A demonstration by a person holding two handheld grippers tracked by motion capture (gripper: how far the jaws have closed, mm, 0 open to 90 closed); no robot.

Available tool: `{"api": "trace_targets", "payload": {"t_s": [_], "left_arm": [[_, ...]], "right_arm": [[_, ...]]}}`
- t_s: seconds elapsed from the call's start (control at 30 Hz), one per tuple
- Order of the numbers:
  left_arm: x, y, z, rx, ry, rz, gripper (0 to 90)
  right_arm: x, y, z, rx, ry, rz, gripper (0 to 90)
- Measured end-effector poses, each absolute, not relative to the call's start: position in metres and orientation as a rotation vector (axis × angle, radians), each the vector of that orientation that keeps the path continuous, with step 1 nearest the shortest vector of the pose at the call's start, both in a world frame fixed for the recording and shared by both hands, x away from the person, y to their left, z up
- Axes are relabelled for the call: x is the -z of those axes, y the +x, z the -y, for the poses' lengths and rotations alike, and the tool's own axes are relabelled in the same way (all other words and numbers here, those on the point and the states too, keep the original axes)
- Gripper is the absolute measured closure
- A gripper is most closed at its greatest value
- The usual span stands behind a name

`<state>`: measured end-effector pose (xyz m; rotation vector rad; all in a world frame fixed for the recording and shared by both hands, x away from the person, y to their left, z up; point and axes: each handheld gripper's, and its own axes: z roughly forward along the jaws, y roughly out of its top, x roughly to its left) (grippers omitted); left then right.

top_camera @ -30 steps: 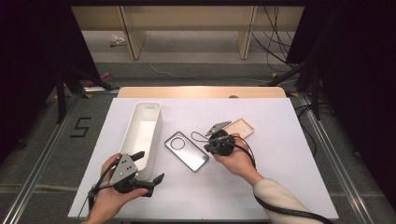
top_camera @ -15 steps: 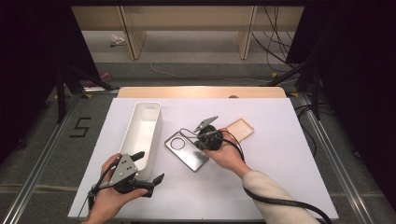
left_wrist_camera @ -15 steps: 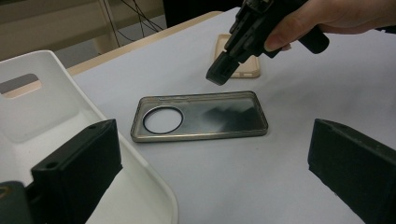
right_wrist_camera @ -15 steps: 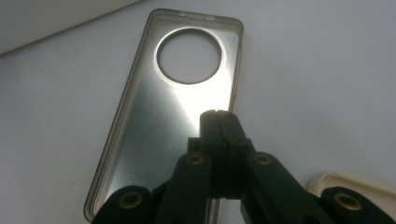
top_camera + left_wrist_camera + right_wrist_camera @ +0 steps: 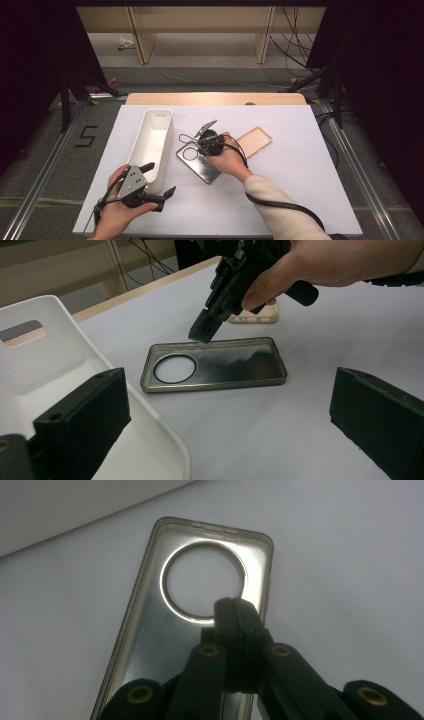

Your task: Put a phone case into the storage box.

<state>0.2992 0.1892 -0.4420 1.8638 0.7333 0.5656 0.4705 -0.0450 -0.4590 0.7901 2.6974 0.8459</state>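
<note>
A smoky grey phone case (image 5: 199,169) with a round camera hole lies inside-up in the middle of the white table (image 5: 300,190). My right gripper (image 5: 199,146) hangs over its hole end, jaws shut with nothing between them. In the right gripper view the closed tips (image 5: 235,607) sit over the ring's lower edge on the case (image 5: 165,645). The left gripper view shows that gripper (image 5: 202,332) just above the case's (image 5: 235,365) far rim; I cannot tell if it touches. My left gripper (image 5: 159,179) stands open near the front left, pointed at the case, its jaws (image 5: 230,390) wide apart.
A long white bin (image 5: 155,135) stands left of the grey case, its near corner (image 5: 45,355) beside my left jaw. A tan phone case (image 5: 255,141) lies right of the right hand, seen behind it (image 5: 260,317) in the left gripper view. Cables trail from both grippers.
My right gripper has moved left, from beside the tan case to over the hole end of the grey case, still shut. The left gripper has stayed put.
</note>
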Motion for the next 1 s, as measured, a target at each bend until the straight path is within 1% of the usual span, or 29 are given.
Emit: {"api": "trace_targets", "payload": {"t_s": [0.57, 1.0], "left_arm": [[0.442, 0.298, -0.188, -0.563, 1.867, -0.726, 2.1], [0.442, 0.298, -0.187, -0.560, 1.868, -0.719, 2.0]], "right_arm": [[0.469, 0.480, 0.030, -0.766, 0.809, -2.711, 90.0], [0.472, 0.485, 0.034, -0.761, 0.888, -2.701, 90.0]]}}
